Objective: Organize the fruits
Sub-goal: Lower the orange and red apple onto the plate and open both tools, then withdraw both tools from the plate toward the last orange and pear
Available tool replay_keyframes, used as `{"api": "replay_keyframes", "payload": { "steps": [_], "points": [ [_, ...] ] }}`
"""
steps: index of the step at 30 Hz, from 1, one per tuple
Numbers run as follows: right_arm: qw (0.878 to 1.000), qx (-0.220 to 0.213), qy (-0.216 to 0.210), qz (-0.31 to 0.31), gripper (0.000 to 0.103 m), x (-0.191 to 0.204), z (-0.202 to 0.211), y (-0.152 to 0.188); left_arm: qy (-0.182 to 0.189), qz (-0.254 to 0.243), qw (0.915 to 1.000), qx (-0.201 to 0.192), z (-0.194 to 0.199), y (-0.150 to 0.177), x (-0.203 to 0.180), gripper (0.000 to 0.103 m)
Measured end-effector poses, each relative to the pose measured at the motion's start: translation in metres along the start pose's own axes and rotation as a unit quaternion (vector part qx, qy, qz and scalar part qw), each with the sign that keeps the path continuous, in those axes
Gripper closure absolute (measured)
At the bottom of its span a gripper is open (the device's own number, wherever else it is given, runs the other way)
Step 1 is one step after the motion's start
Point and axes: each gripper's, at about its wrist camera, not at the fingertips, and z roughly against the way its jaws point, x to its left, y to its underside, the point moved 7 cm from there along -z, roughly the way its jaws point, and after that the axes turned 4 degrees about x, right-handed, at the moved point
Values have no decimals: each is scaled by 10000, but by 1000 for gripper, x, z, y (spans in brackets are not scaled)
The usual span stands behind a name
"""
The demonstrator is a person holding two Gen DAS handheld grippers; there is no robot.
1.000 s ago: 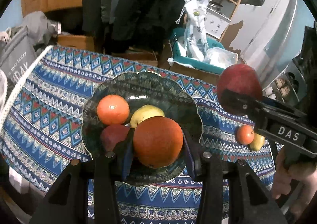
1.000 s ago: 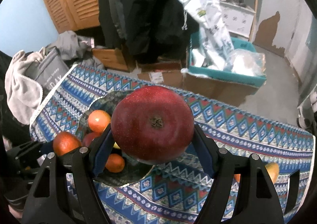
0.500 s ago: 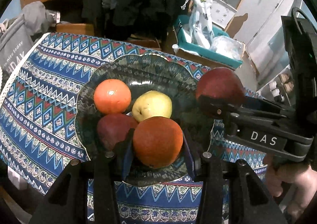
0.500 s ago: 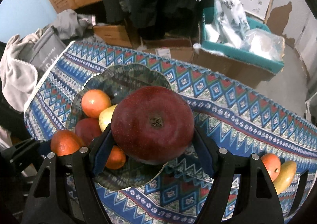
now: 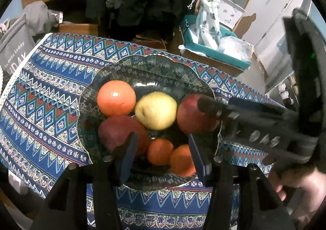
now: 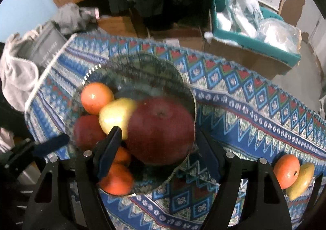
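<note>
A dark patterned plate point(image 5: 146, 63) on the blue cloth holds an orange point(image 5: 116, 97), a yellow apple point(image 5: 155, 110), a dark red apple point(image 5: 120, 134) and a small orange point(image 5: 160, 154). My left gripper point(image 5: 163, 158) hangs over the plate's near edge, its jaws opening. The big orange point(image 5: 181, 160) lies loose on the plate between them. My right gripper point(image 6: 159, 134) is down at the plate's right side, jaws opening around the large red apple point(image 6: 161, 130). The apple rests in the plate, and the pads look just clear of it.
An orange point(image 6: 287, 171) and a yellow fruit point(image 6: 301, 179) lie on the cloth to the right of the plate point(image 6: 142, 61). Behind the table stand a teal box point(image 5: 214, 52) of bags, hanging dark clothes and a grey bag point(image 5: 14, 46). A hand point(image 5: 295, 185) holds the right gripper.
The left gripper let go of the big orange, which dropped onto the plate's near side. The right gripper came down with the red apple onto the plate, and the apple now sits farther out between its fingers.
</note>
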Motion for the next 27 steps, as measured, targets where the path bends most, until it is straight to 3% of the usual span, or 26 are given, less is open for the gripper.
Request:
{"api": "replay_keyframes", "payload": {
  "steps": [11,27],
  "points": [
    [9985,-486,236,-76,26,-7,42,-16,29,87,9997,-212,14,-6,-3,45],
    [9924,-967,758,-101,26,-34,100,-5,126,-141,9981,-592,43,-15,-32,40]
  ]
}}
